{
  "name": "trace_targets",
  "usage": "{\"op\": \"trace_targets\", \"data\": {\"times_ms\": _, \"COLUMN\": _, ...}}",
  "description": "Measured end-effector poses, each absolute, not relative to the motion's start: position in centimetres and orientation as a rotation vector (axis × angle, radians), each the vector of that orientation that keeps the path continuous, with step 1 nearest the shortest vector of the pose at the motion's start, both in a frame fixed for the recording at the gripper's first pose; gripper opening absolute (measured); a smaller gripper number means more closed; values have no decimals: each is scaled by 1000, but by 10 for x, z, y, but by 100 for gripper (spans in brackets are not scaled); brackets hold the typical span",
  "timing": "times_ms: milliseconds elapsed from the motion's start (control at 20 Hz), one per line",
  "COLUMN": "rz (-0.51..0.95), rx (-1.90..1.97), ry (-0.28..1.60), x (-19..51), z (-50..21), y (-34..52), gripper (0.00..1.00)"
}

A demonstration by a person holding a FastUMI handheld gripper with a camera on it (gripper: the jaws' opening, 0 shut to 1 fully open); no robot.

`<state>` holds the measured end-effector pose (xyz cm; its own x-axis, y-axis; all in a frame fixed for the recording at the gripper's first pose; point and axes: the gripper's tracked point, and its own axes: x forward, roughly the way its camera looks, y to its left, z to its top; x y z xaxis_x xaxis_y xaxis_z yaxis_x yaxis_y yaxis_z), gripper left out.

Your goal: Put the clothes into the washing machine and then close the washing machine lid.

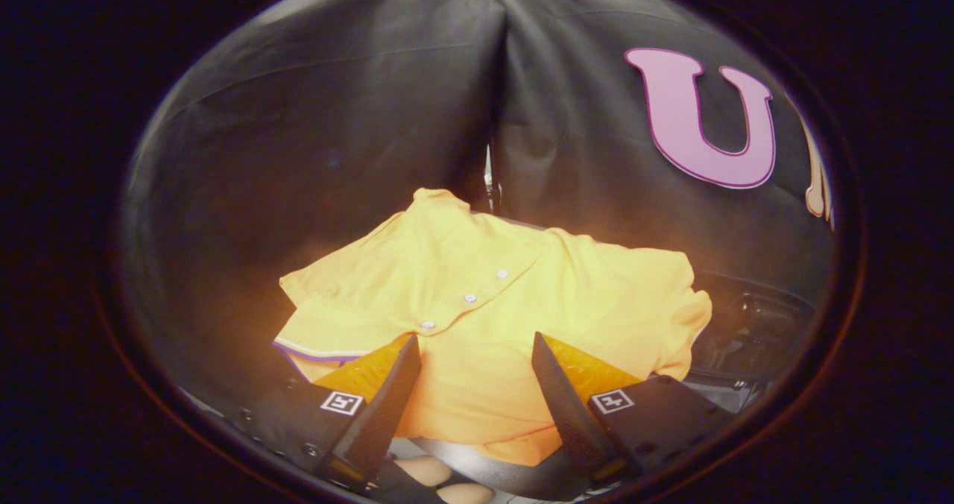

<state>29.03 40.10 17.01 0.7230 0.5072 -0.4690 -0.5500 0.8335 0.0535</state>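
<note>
A yellow shirt (492, 317) lies spread out just ahead of the gripper (475, 358) and under its fingers. It has a collar, a row of small white buttons (470, 297) running up the front, and a sleeve with a white and purple stripe on the gripper's left side. The shirt's bottom part sits right between the two fingers and reaches back toward the gripper's body.

The gripper is wide open — its fingers are spread far apart and point forward over the cloth. You cannot tell if the tips touch the shirt or just hang a bit above it. Neither finger is pinching anything.

Beyond the shirt is the black cloth wall (335, 116). To the gripper's right, past the shirt's edge, there is a dark shape (753, 325) — too dim to tell what it is.
</note>
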Motion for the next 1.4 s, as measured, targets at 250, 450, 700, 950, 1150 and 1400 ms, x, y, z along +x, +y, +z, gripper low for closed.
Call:
{"op": "trace_targets", "data": {"times_ms": 250, "rz": 577, "rx": -54, "ry": 494, "x": 290, "z": 172, "y": 405, "gripper": 65}}
{"op": "trace_targets", "data": {"times_ms": 450, "rz": 556, "rx": -8, "ry": 502, "x": 290, "z": 171, "y": 409, "gripper": 24}}
{"op": "trace_targets", "data": {"times_ms": 700, "rz": 558, "rx": 44, "ry": 487, "x": 289, "z": 174, "y": 408, "gripper": 14}}
{"op": "trace_targets", "data": {"times_ms": 950, "rz": 555, "rx": 1, "ry": 429, "x": 293, "z": 183, "y": 405, "gripper": 1}}
{"op": "trace_targets", "data": {"times_ms": 1150, "rz": 526, "rx": 63, "ry": 403, "x": 292, "z": 201, "y": 394, "gripper": 1}}
{"op": "trace_targets", "data": {"times_ms": 1400, "rz": 426, "rx": 94, "ry": 357, "x": 301, "z": 226, "y": 358, "gripper": 1}}
